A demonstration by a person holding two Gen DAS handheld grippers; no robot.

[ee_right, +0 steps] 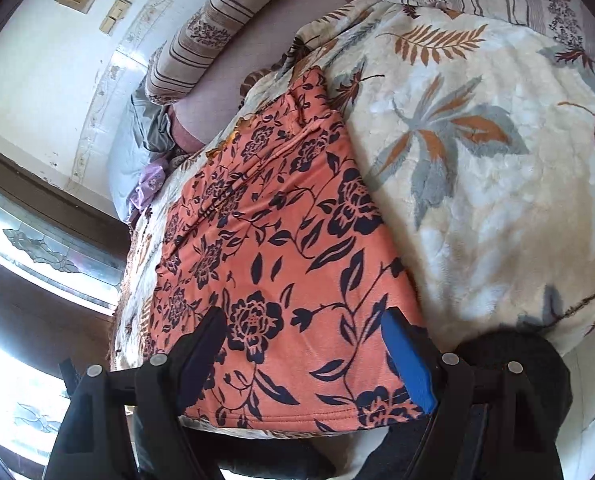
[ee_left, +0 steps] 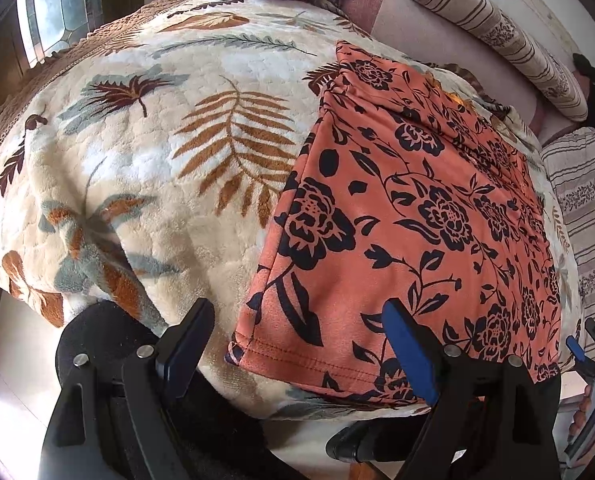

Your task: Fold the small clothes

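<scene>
Left wrist: both hand-held grippers, left and right, tilted downward, jaws apart, over orange floral garment.

The left gripper sits at the bottom of its own view, pointed steeply downward, its jaws spread wide with nothing clamped between them. One finger is dark, at the lower left; the other carries a blue pad at the lower right.

The right gripper fills the bottom of its own view, tilted down at a gentler slant, jaws likewise parted and gripping nothing. At the lower right edge of the left view, the right gripper shows again, small, and a hand wraps around its handle.
</scene>
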